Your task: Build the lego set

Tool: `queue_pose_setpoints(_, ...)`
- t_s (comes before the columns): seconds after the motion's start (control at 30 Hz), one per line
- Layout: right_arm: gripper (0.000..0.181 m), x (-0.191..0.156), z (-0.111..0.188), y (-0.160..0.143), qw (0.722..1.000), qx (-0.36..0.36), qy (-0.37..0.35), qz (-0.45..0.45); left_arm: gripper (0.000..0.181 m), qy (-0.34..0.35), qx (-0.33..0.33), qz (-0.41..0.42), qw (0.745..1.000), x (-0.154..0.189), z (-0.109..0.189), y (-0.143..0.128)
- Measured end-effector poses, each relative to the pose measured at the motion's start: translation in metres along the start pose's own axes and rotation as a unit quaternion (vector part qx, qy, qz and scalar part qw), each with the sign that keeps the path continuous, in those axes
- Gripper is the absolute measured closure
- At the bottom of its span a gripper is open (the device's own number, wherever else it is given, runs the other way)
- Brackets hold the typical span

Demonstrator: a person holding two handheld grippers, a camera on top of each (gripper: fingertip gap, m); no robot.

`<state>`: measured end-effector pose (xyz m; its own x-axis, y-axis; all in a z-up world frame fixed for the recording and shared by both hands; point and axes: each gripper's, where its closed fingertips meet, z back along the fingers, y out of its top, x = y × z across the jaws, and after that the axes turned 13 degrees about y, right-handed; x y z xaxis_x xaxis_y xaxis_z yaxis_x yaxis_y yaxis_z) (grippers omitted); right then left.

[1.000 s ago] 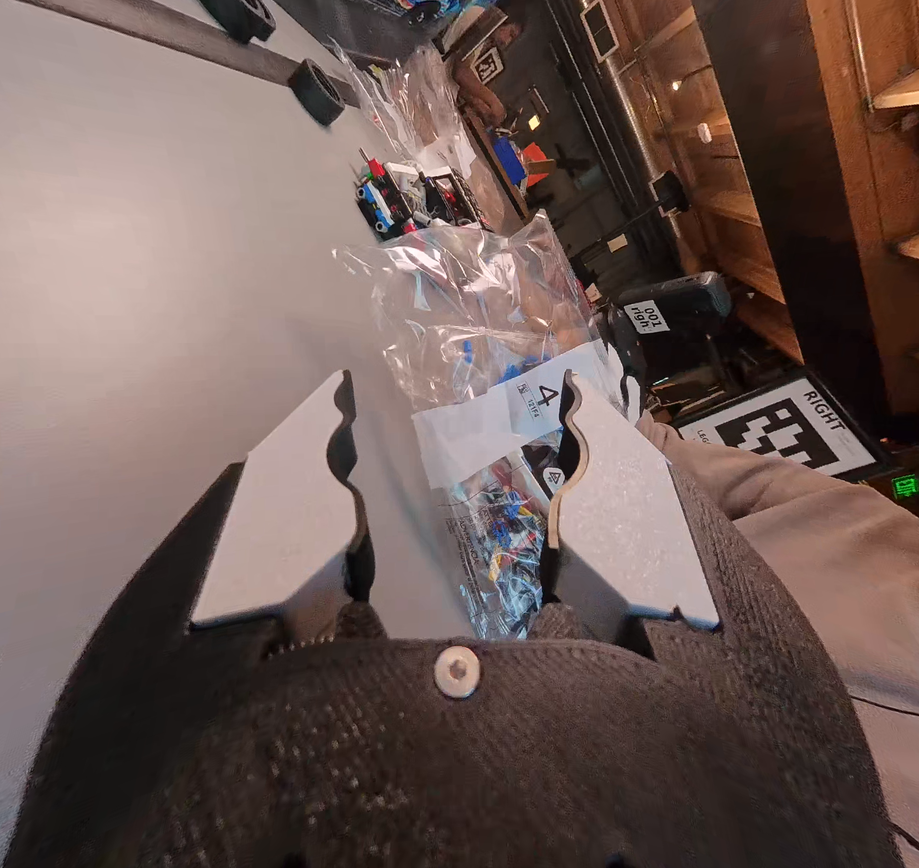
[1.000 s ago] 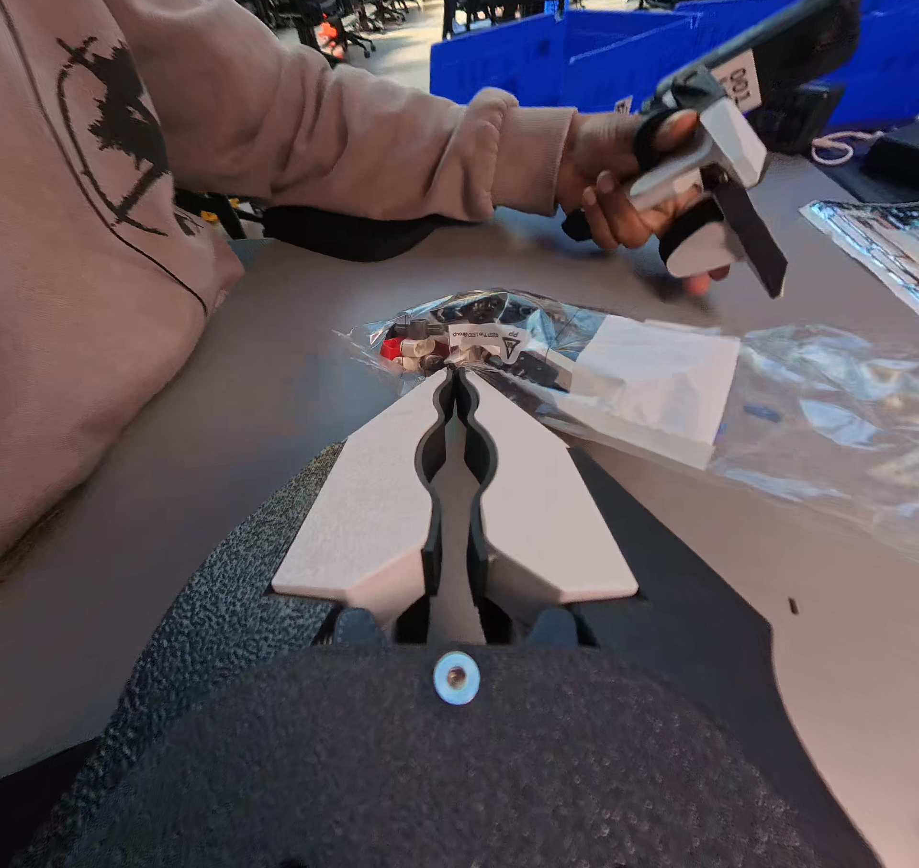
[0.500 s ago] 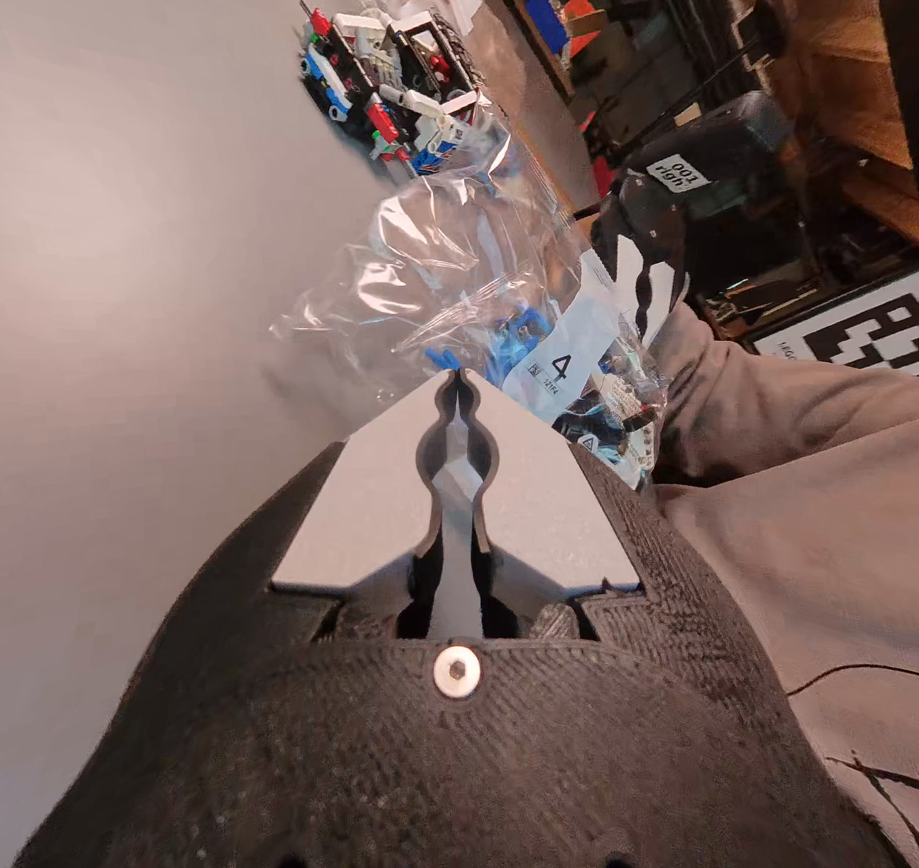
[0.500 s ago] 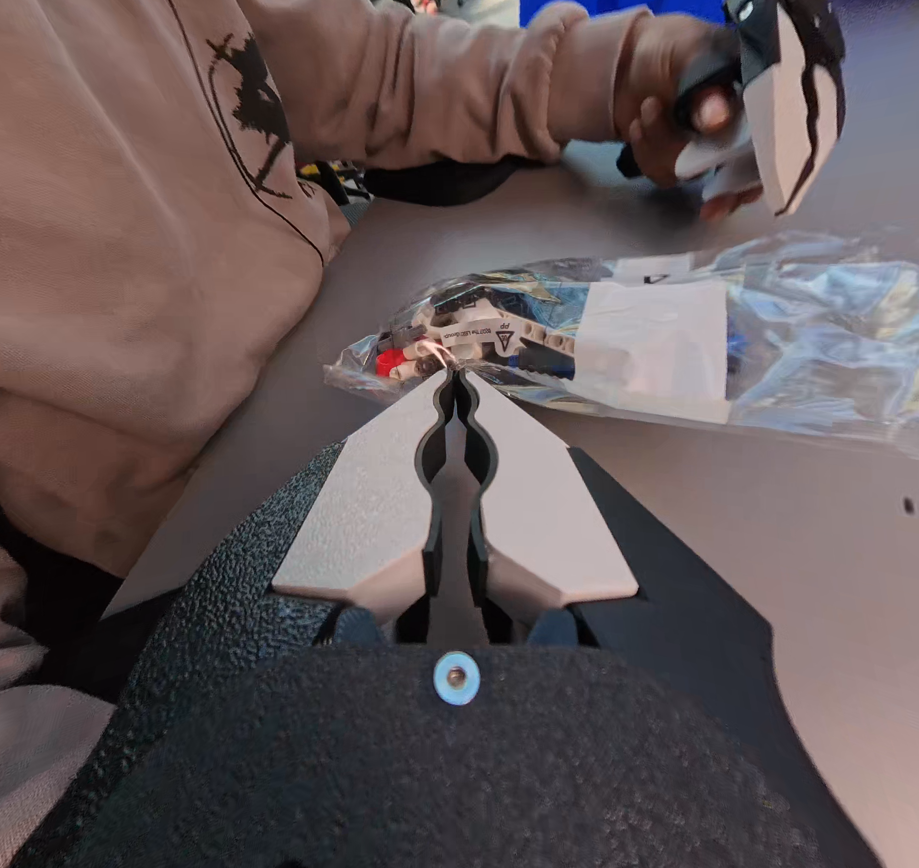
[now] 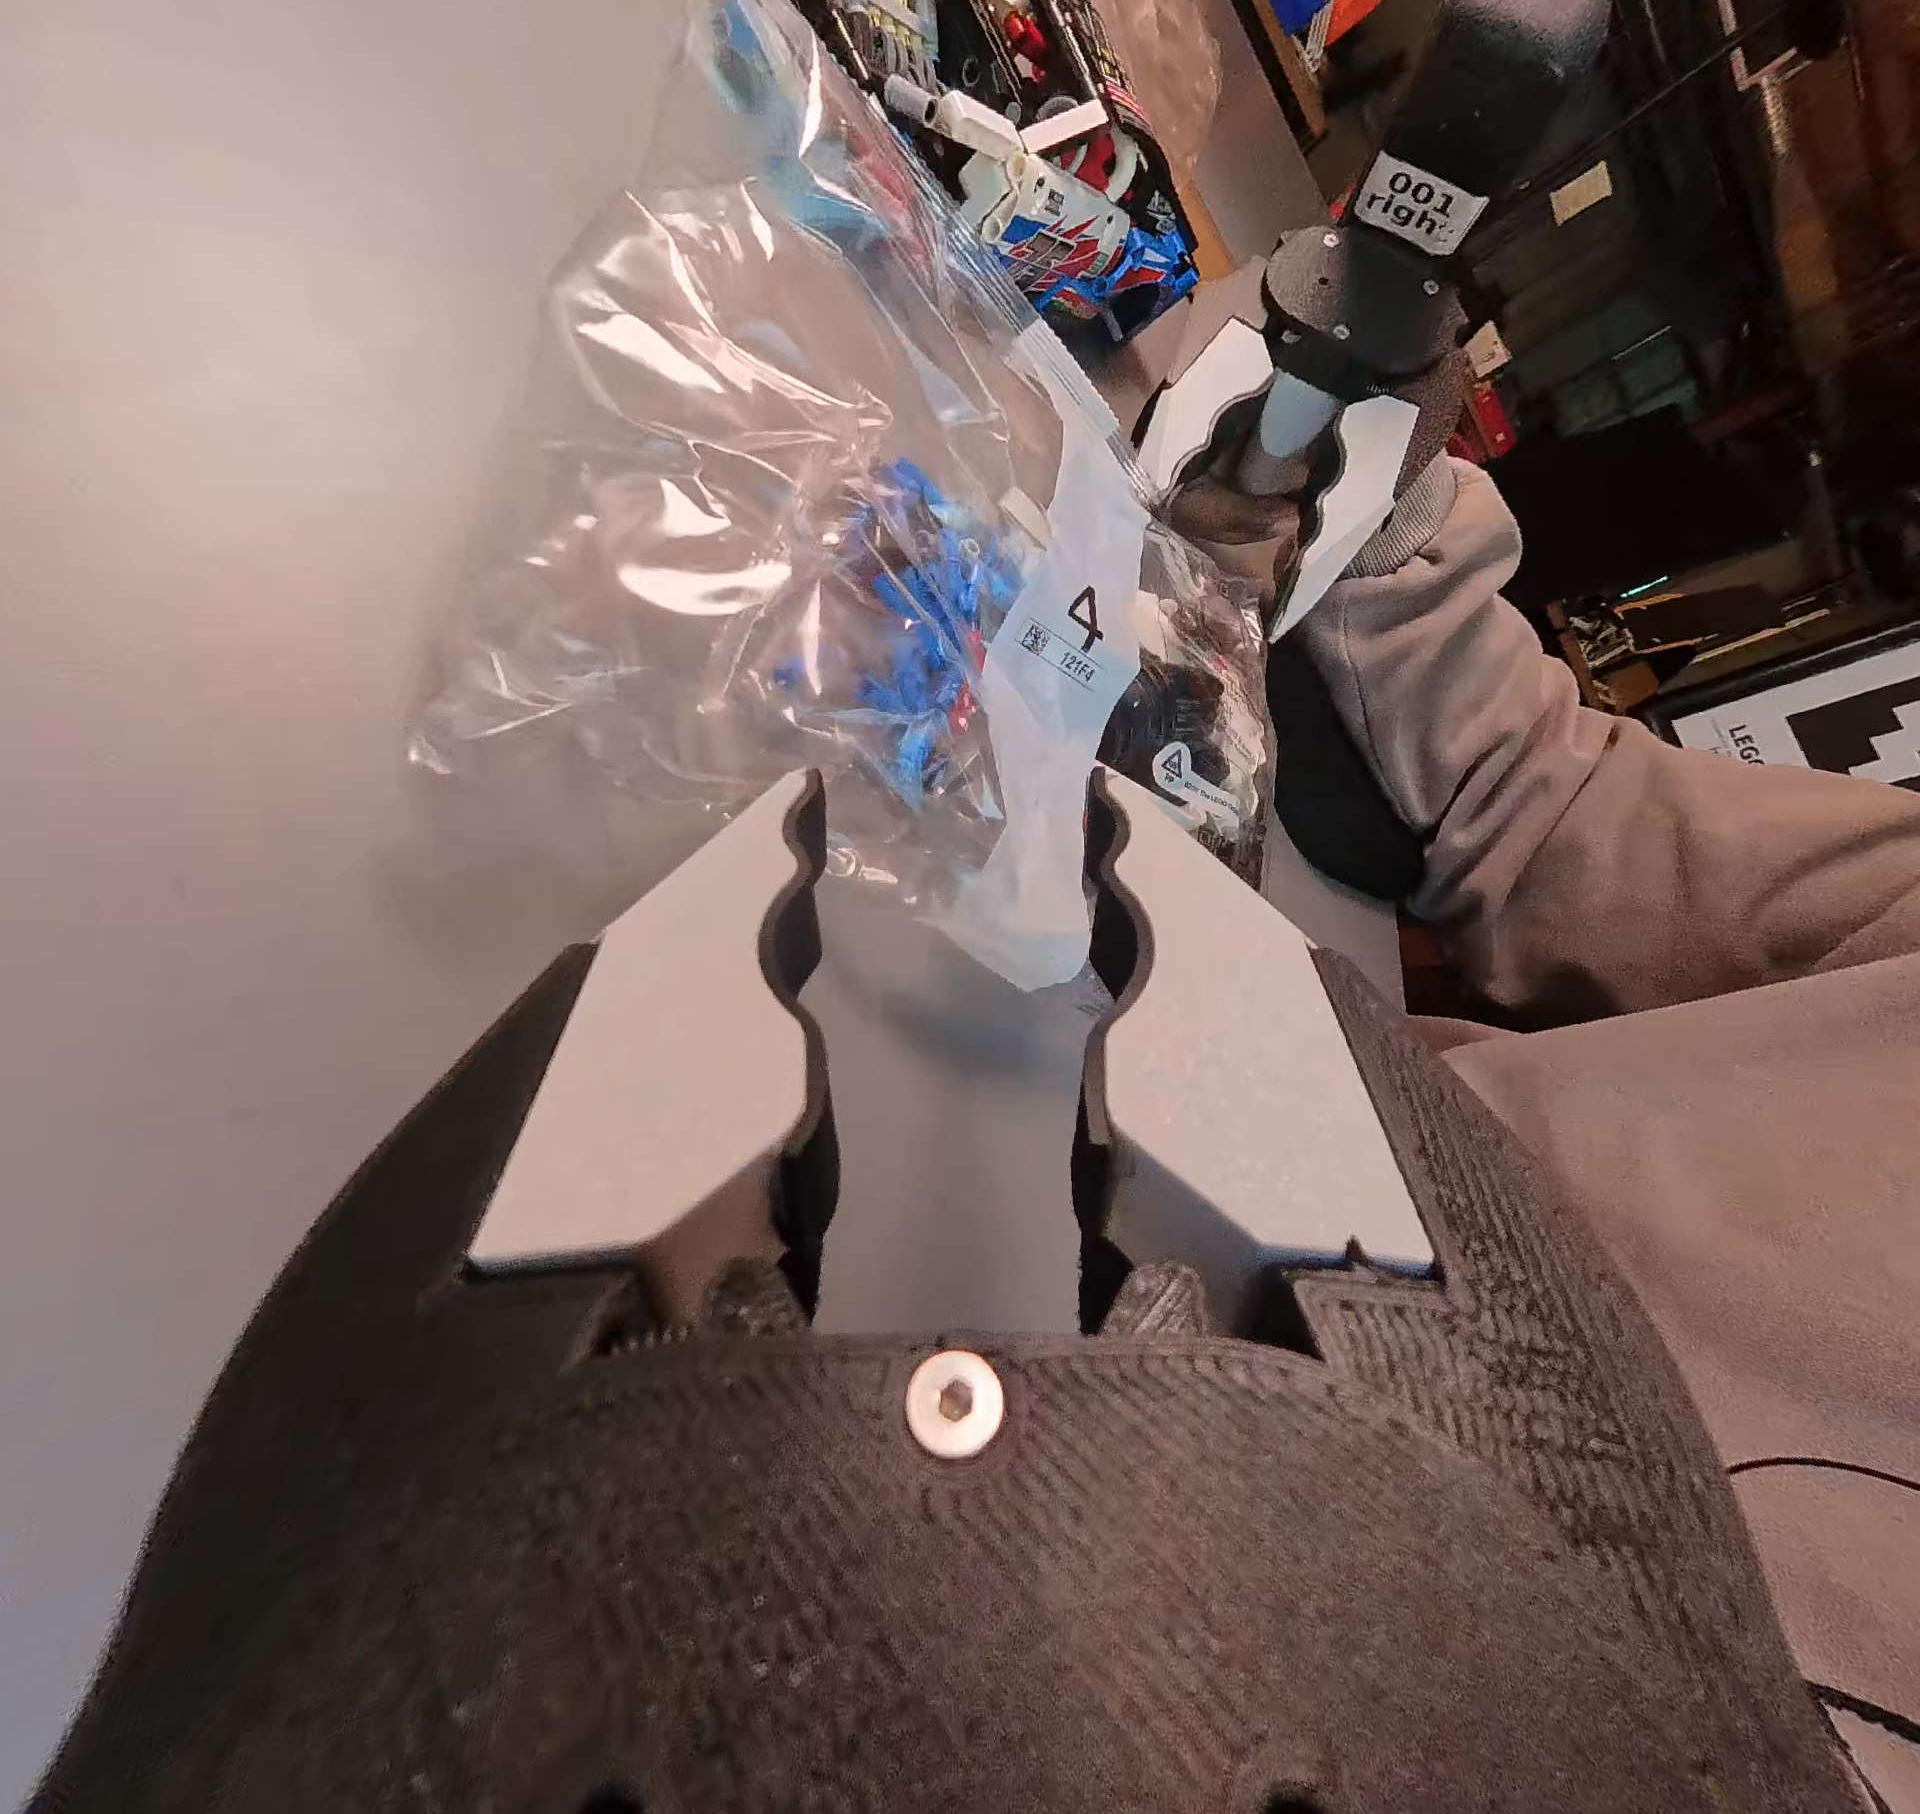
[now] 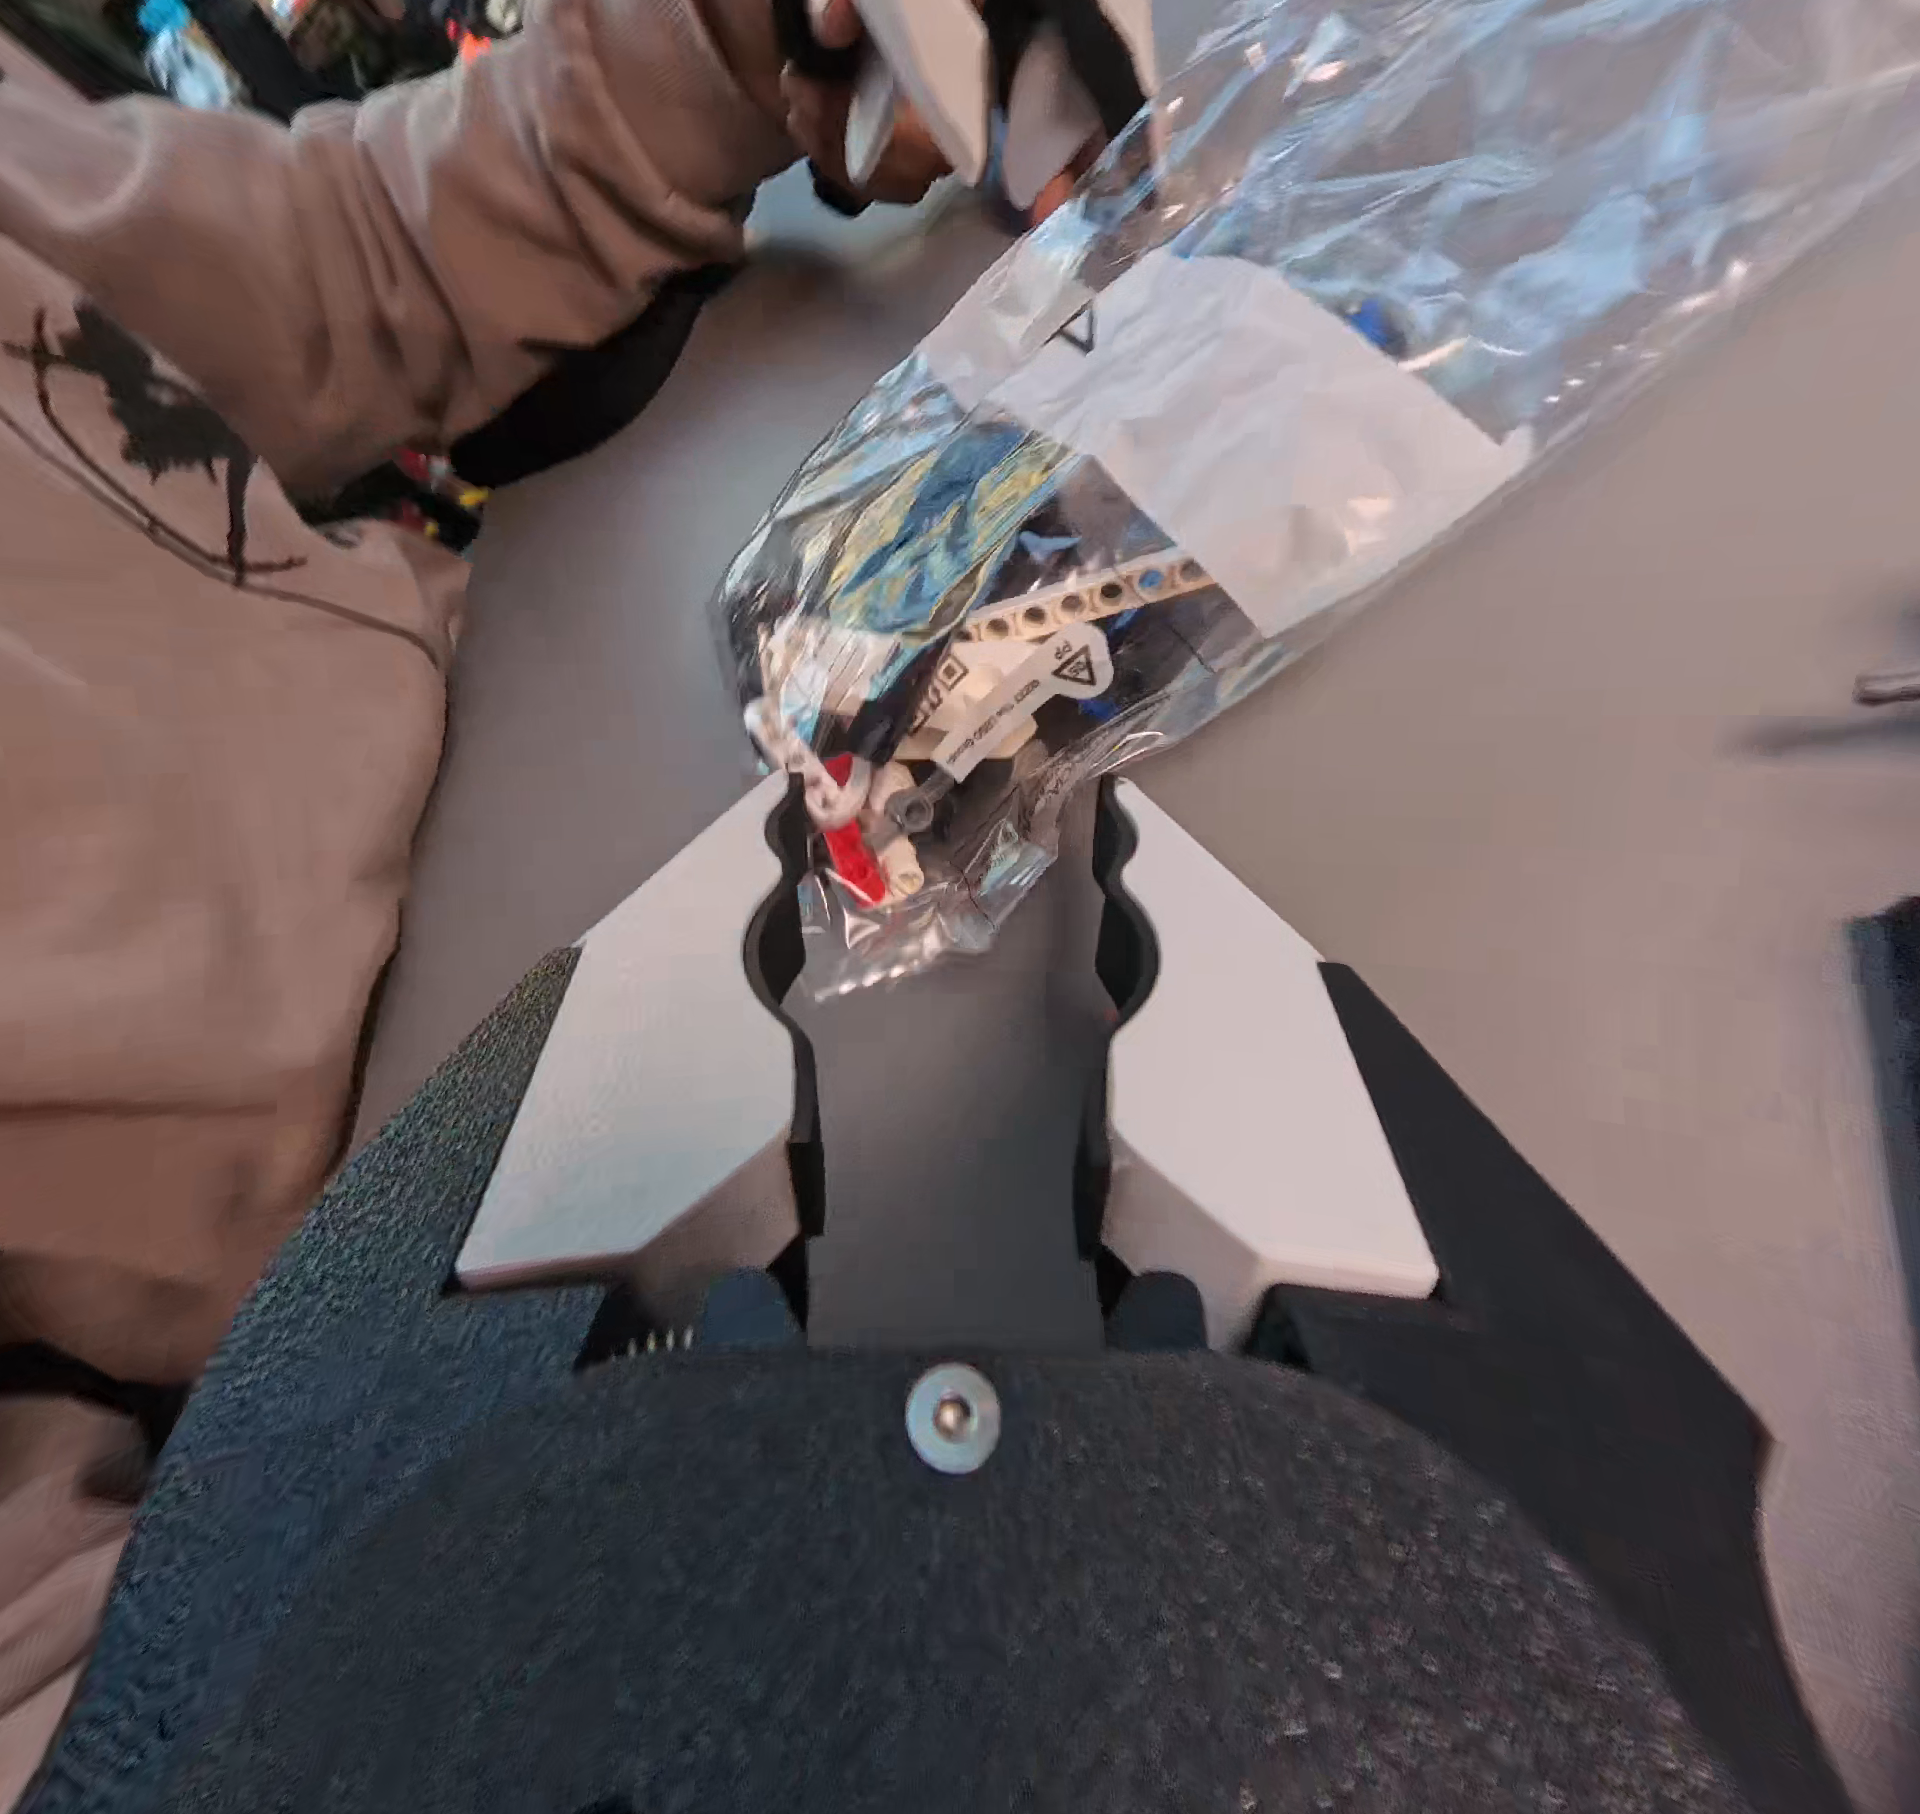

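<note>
Hovering spread at opposite ends of the parts bag (image 5: 790, 476), left gripper (image 5: 951, 808) and right gripper (image 6: 948, 808) risk pinching only loose film, tearing it and scattering pieces.

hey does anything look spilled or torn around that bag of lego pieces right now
Nothing stands out. The clear parts bag looks crumpled, but its pieces appear to be inside, with none loose on the grey table. Both the left gripper and right gripper are open at its ends.
</note>
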<state>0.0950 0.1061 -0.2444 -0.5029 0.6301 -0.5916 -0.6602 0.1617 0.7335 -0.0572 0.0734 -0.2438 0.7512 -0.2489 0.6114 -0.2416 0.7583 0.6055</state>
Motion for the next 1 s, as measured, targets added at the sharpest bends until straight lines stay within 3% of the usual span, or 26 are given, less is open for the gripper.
queue_pose_setpoints(0.03,0.127,0.009,0.004,0.007,1.0,0.019,-0.012,-0.015,0.134,0.001,0.0,0.004,1.0,-0.002,0.0,0.001)
queue_pose_setpoints(0.13,0.122,0.027,0.013,0.022,0.997,0.051,-0.031,-0.044,0.144,0.006,0.003,0.019,1.0,-0.007,0.001,0.002)
queue_pose_setpoints(0.33,0.16,0.048,0.014,0.032,0.991,0.085,-0.046,-0.09,0.147,0.032,0.001,0.006,0.999,-0.014,0.005,0.0)
queue_pose_setpoints(0.47,0.177,0.026,0.01,0.045,0.994,0.066,-0.068,0.059,0.134,0.039,0.012,-0.006,0.999,-0.023,0.019,0.001)
queue_pose_setpoints(0.63,0.179,-0.017,0.007,0.067,0.976,0.031,-0.082,0.199,0.112,0.006,0.066,-0.023,0.998,-0.023,0.043,0.015)
queue_pose_setpoints(0.77,0.18,-0.052,-0.002,0.094,0.96,0.051,-0.067,0.267,0.1,-0.143,0.108,0.001,0.984,0.023,0.052,0.026)
queue_pose_setpoints(0.83,0.18,-0.058,-0.008,0.098,0.957,0.053,-0.064,0.279,0.111,-0.181,0.135,-0.008,0.974,0.044,0.056,0.034)
queue_pose_setpoints(0.9,0.181,-0.066,-0.012,0.099,0.953,0.066,-0.049,0.291,0.13,-0.166,0.171,-0.032,0.971,0.049,0.06,0.044)
queue_pose_setpoints(0.93,0.181,-0.066,-0.01,0.099,0.952,0.077,-0.052,0.292,0.149,-0.169,0.185,-0.045,0.967,0.053,0.066,0.047)
queue_pose_setpoints(1.0,0.179,-0.066,-0.005,0.096,0.954,0.092,-0.046,0.28,0.162,-0.172,0.211,-0.076,0.959,0.06,0.079,0.05)
